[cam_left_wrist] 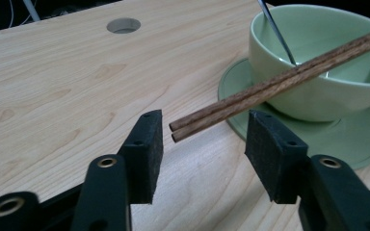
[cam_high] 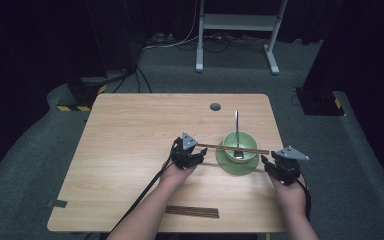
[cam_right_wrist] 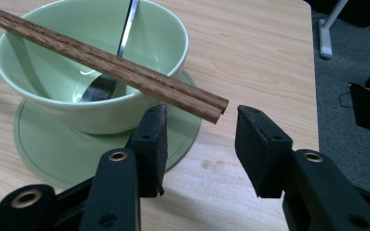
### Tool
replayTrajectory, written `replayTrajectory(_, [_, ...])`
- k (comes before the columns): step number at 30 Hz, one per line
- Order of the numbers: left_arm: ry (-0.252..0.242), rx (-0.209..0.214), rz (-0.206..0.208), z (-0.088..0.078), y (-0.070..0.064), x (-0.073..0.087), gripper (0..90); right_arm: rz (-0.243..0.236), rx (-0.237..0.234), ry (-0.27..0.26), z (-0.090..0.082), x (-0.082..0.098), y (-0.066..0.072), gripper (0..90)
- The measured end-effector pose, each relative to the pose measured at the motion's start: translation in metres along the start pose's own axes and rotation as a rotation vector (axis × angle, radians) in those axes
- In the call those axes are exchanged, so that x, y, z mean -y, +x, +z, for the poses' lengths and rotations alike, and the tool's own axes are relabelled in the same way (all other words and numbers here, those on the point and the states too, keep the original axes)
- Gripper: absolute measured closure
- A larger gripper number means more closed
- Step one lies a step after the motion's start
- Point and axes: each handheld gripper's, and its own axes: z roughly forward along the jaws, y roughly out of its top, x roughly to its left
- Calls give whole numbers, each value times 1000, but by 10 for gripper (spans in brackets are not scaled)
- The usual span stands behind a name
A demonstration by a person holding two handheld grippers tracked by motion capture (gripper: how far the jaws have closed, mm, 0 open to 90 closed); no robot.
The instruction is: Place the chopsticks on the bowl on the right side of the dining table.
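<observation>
A pair of wooden chopsticks [cam_high: 232, 148] is laid across a green bowl [cam_high: 240, 141], right of centre. Each end is flanked, untouched, by the released left claw [cam_left_wrist: 204, 132] and right claw [cam_right_wrist: 200, 118].

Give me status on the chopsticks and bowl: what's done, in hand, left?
Done: the pair of chopsticks lies across the rim of the green bowl, which sits on its saucer with a spoon inside.
In hand: left claw and right claw each flank one chopstick end, pads not touching.
Left: a second bundle of chopsticks lies untouched near the table's front edge.
</observation>
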Motion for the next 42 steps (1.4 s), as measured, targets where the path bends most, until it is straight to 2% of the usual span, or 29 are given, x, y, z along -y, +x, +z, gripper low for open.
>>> replayTrajectory(4, [-7, -16, 5, -2, 0, 4, 540, 5, 2, 7, 1, 3, 0, 592])
replayTrajectory(7, [-19, -26, -8, -4, 1, 5, 567, 4, 5, 4, 1, 4, 0, 603])
replayTrajectory(8, [-44, -26, -38, -7, 3, 8, 576, 7, 9, 0, 0, 4, 0, 610])
replayTrajectory(9, [-44, -26, -38, -7, 3, 8, 584, 7, 9, 0, 0, 4, 0, 610])
replayTrajectory(12, [-59, -27, -48, -10, 4, 12, 625, 41, 15, -11, -3, 4, -4, 638])
replayTrajectory(16, [-68, -24, -52, -10, 4, 12, 679, 41, 16, -6, -3, 4, -5, 659])
replayTrajectory(18, [-73, -21, -55, -9, 2, 12, 695, 23, 16, -14, -4, 2, -2, 692])
replayTrajectory(22, [-69, -24, -53, -8, 0, 13, 699, 17, 24, -15, -3, 0, 0, 716])
replayTrajectory(31, [-70, -30, -47, -10, -2, 17, 723, 32, 42, -5, 3, -4, -7, 741])
replayTrajectory(38, [-70, -36, -68, -14, 1, 20, 747, 20, 38, 2, 6, -6, -6, 750])
replayTrajectory(42, [-71, -19, -71, -15, 2, 20, 758, 5, 25, 6, 8, -5, -5, 741])
